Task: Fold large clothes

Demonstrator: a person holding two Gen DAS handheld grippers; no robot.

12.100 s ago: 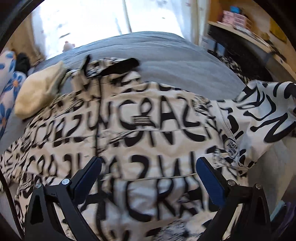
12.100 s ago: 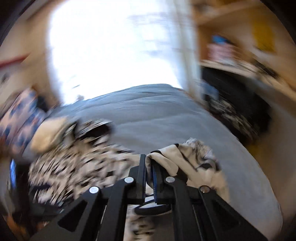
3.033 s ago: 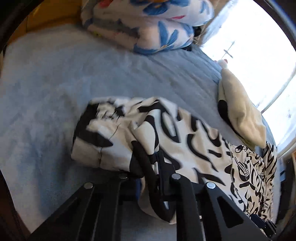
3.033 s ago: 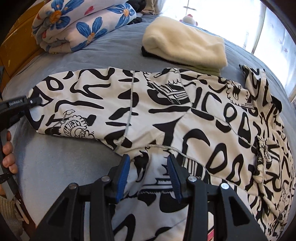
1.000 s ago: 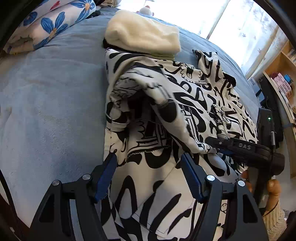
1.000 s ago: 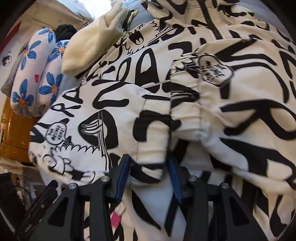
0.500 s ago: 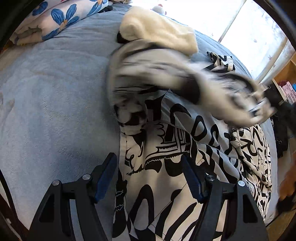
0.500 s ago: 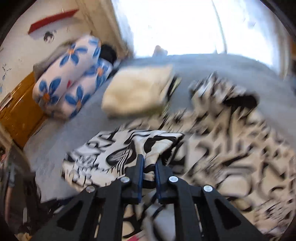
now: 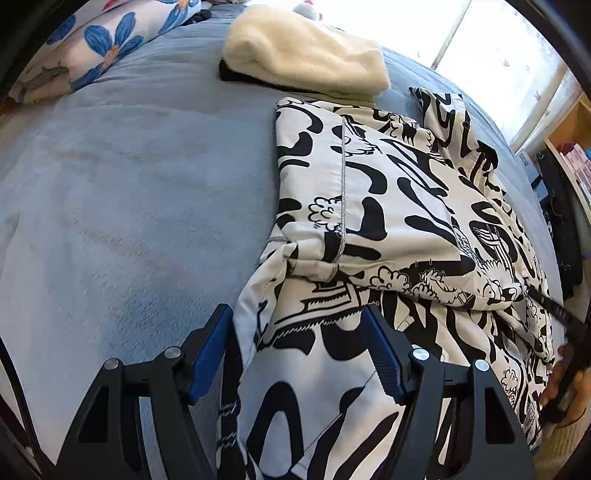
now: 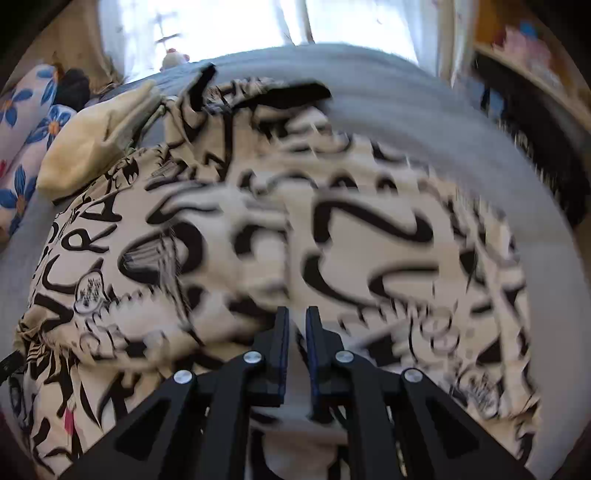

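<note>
Left wrist view: the black-and-white printed jacket (image 9: 388, 206) lies across the grey-blue bedspread (image 9: 129, 192), filling the centre and right of the frame. One sleeve (image 9: 354, 192) is laid over the body of the garment, its cuff toward the lower right; this reads as the first sleeve fold, meant to narrow the jacket into a rectangle. The left gripper (image 9: 299, 354) sits at the bottom centre with its blue-padded jaws spread wide, angled steeply down over the jacket's near edge. Cloth shows between the jaws, but the pads do not press on it, so it holds nothing. A folded cream fleece (image 9: 306, 62) rests at the upper centre, just beside the jacket's far edge, and a blue-flowered quilt (image 9: 107, 40) occupies the upper left. At the right edge a hand (image 9: 569, 387) grips a dark tool handle, probably the other gripper.

Right wrist view: the frame is motion-blurred. The right gripper (image 10: 295, 332) is at bottom centre, jaws drawn narrow after closing within the last moment; pale fabric sits between the pads, apparently the jacket itself, pinched so it can be carried over. The jacket spreads through the middle of the frame, the fleece and quilt at the upper left, a bright window (image 10: 258, 26) along the top.
</note>
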